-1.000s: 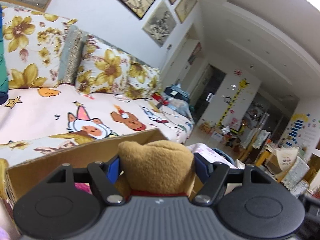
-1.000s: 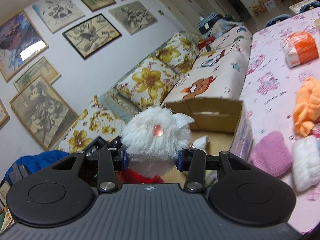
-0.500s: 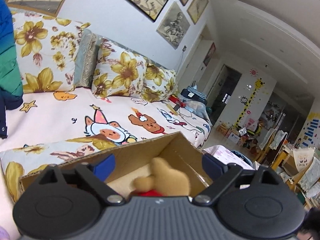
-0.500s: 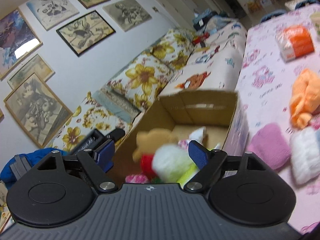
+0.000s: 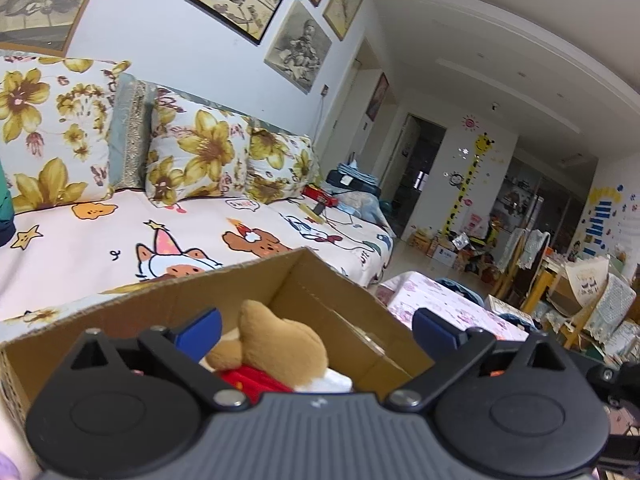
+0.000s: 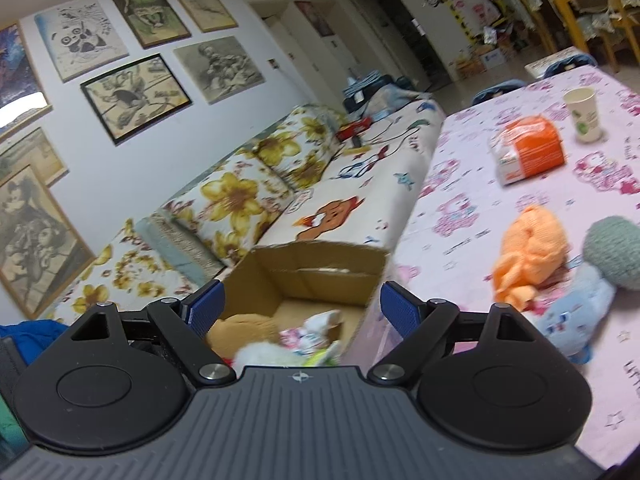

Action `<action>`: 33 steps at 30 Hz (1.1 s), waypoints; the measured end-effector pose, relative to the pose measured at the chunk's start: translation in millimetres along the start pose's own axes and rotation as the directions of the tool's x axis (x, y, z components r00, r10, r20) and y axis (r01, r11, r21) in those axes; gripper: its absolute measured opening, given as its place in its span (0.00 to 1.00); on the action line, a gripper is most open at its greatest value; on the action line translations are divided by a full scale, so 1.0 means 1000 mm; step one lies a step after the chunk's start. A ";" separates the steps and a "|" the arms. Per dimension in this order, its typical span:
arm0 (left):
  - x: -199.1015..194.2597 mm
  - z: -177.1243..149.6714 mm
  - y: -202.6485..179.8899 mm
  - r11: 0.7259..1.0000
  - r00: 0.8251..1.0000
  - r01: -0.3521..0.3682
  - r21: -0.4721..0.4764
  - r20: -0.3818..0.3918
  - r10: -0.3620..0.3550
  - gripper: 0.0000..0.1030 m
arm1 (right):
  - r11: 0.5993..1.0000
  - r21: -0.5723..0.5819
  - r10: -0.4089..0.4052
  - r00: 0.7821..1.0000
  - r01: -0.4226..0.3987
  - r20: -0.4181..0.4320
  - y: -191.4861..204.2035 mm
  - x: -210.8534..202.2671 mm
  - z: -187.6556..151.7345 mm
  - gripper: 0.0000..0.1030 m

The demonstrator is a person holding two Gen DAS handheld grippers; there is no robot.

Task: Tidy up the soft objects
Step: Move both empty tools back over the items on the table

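An open cardboard box stands at the table's edge beside the sofa; it also shows in the right wrist view. A brown plush with a red garment lies inside it. My left gripper is open and empty above the box. My right gripper is open and empty above the box, over the brown plush and a white furry plush. An orange soft toy, a grey-green knitted ball and a light blue plush lie on the pink tablecloth.
A flower-patterned sofa runs behind the box. An orange packet and a paper cup stand further back on the table. Chairs and clutter fill the far room.
Both grippers opened and dropped their plush toys, brown from the left and white from the right, into the box. Both grippers then lifted and swung a little to the right.
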State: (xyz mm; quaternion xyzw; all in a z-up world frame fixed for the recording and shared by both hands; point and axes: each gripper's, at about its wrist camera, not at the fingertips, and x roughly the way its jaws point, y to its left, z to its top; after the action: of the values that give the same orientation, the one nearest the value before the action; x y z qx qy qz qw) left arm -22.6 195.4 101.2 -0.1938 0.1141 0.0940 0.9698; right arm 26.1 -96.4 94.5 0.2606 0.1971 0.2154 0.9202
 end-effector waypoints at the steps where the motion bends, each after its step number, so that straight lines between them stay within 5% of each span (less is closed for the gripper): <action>1: -0.001 -0.001 -0.002 1.000 1.000 0.005 0.009 0.002 -0.005 0.99 | 1.000 0.001 -0.005 1.000 0.005 0.005 -0.001 -0.002 0.001 1.00; 33: -0.001 -0.031 -0.063 0.966 0.989 0.148 0.213 -0.007 -0.150 0.99 | 0.980 0.027 -0.199 0.974 0.197 0.112 -0.026 -0.024 0.000 1.00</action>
State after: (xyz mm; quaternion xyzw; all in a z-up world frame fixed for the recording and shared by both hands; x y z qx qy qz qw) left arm -14.7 126.2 95.7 -0.0962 0.1040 0.0091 0.9899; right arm 13.8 -128.7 85.3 0.2587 0.1709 0.1059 0.9448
